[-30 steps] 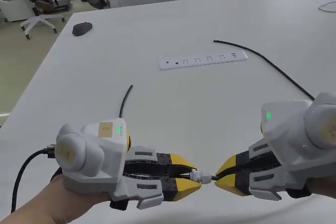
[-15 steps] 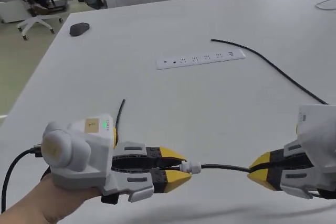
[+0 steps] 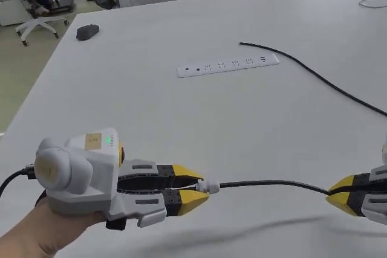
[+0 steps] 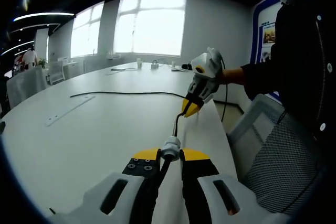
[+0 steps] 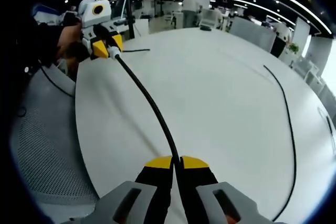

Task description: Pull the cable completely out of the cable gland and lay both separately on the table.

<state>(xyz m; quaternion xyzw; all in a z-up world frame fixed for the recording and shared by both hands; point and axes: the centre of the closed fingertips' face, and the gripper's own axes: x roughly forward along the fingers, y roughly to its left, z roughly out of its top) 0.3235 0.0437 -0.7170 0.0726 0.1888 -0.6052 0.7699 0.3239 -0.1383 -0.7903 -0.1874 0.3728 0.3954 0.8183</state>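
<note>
A: Where were the cable (image 3: 272, 182) and the gland (image 3: 210, 186)?

B: Both were in the air, low over the desk (image 3: 181, 119), near its front edge. The left tool (image 3: 199, 187) had its jaws closed on the white gland. The right tool (image 3: 334, 193) was pinched tight on the black cable, well apart from the left. The cable ran between them in a shallow curve and entered the gland, so it was not yet out. I could not tell how much of it was left inside.

A: How should the pull have been done?

B: I'd judge straight along the gland's axis. The right tool would draw away in line with the hole while the left held firm without twisting. A sideways drag could have jammed the cable in the seal, or let the small gland slip from the jaws. Once free, each piece would need its own bare spot on the desk, apart from the other.

A: And the count?

B: There were two tools, one gland and one cable in hand. On the desk lay one other black cable (image 3: 314, 74), loose, one white power strip (image 3: 228, 64), and one dark mouse (image 3: 88, 31) near the far left corner.
</note>
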